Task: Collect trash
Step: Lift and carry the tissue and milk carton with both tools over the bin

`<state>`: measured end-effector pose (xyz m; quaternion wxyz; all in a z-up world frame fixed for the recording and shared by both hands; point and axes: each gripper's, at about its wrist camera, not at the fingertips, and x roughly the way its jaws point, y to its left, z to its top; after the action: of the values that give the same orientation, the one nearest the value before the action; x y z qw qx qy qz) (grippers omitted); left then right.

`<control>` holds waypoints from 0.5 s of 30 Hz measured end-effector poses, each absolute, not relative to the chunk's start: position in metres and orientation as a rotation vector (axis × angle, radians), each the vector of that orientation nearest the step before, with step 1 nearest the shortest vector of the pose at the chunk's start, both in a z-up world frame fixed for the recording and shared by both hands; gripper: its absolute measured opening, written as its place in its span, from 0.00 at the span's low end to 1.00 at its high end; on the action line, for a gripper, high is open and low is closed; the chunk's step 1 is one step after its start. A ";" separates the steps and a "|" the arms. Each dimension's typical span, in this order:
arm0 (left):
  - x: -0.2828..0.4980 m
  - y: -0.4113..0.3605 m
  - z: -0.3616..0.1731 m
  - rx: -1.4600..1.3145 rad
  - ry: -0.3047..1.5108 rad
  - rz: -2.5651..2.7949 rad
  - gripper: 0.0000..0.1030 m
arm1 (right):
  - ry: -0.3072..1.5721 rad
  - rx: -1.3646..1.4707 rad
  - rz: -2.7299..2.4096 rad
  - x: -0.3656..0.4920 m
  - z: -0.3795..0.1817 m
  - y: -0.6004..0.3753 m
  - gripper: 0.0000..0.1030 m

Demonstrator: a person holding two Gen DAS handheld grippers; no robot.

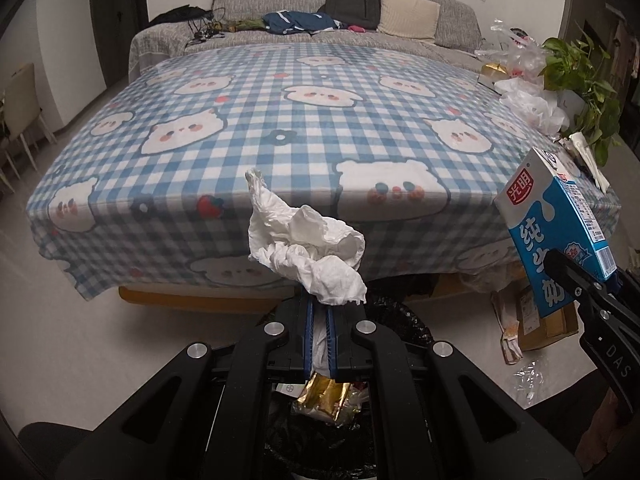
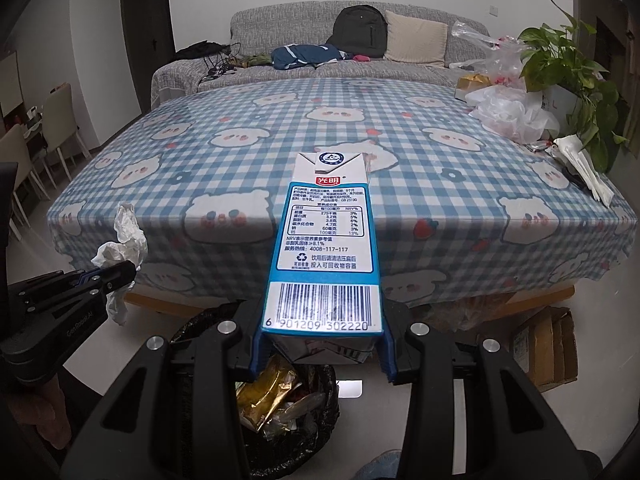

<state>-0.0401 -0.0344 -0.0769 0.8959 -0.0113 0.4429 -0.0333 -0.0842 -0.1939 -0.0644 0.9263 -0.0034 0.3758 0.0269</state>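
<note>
My left gripper (image 1: 319, 312) is shut on a crumpled white tissue (image 1: 308, 250) and holds it over a black-lined trash bin (image 1: 404, 320) on the floor. The tissue also shows at the left of the right wrist view (image 2: 124, 240). My right gripper (image 2: 320, 344) is shut on a blue and white milk carton (image 2: 324, 248), also held above the bin (image 2: 316, 432). In the left wrist view the carton (image 1: 556, 236) is at the right. Gold wrappers (image 2: 264, 396) lie in the bin.
A table with a blue checked bear cloth (image 1: 280, 120) stands just ahead. Plastic bags (image 2: 508, 112), a gold box (image 2: 472, 82), white paper scraps (image 2: 584, 168) and a potted plant (image 2: 568, 64) sit at its right side. Cardboard boxes (image 2: 548, 348) lie on the floor at right. A grey sofa (image 2: 312, 40) is behind.
</note>
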 end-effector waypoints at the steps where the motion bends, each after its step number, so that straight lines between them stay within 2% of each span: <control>1: -0.042 -0.032 -0.082 -0.029 0.923 -0.066 0.04 | 0.775 -0.009 0.056 -0.086 -0.068 -0.193 0.39; 15: -0.049 -0.024 -0.140 -0.024 1.005 -0.049 0.04 | 0.853 -0.038 0.065 -0.095 -0.116 -0.176 0.39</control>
<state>-0.0493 -0.0243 -0.1402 0.8761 -0.0116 0.4814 -0.0232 -0.0948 -0.1758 -0.1158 0.9097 -0.0185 0.4136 0.0317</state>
